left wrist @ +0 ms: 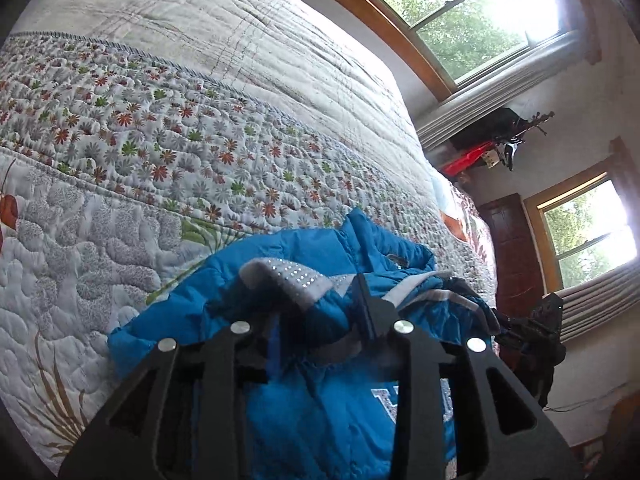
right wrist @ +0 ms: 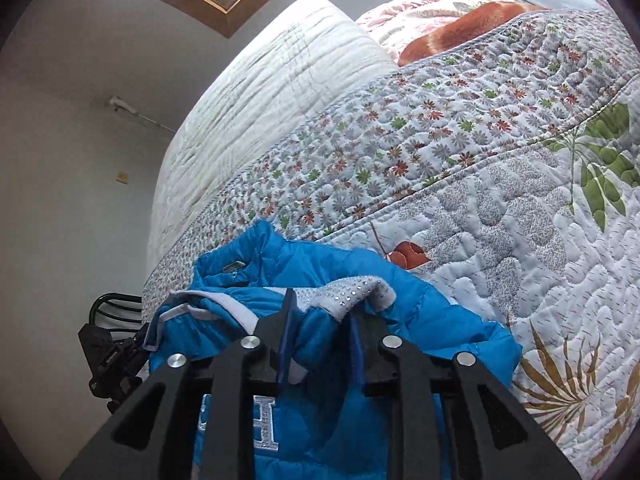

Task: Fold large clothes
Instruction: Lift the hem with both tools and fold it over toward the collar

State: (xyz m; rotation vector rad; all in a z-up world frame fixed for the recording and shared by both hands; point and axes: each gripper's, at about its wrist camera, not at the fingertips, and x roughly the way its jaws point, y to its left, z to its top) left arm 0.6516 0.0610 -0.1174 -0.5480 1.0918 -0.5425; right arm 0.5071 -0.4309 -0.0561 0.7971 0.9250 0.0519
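Note:
A bright blue padded jacket [left wrist: 320,392] with grey-white trim, a rhinestone-studded flap [left wrist: 292,276] and silver letters lies bunched on the quilted bed. My left gripper [left wrist: 320,304] is over it, its jaws closed on a thick fold of the fabric; the left finger is buried under the flap. In the right wrist view the same jacket [right wrist: 320,408] fills the bottom. My right gripper [right wrist: 324,320] has its jaws clamped on a fold below the studded flap [right wrist: 352,292].
The bed carries a floral quilt [left wrist: 180,152] with a white quilted band [left wrist: 240,40] behind and pillows [right wrist: 460,36] at the head. Windows [left wrist: 460,12] and a wooden door [left wrist: 512,256] are on the wall. The other gripper [right wrist: 108,360] shows at the bed's edge.

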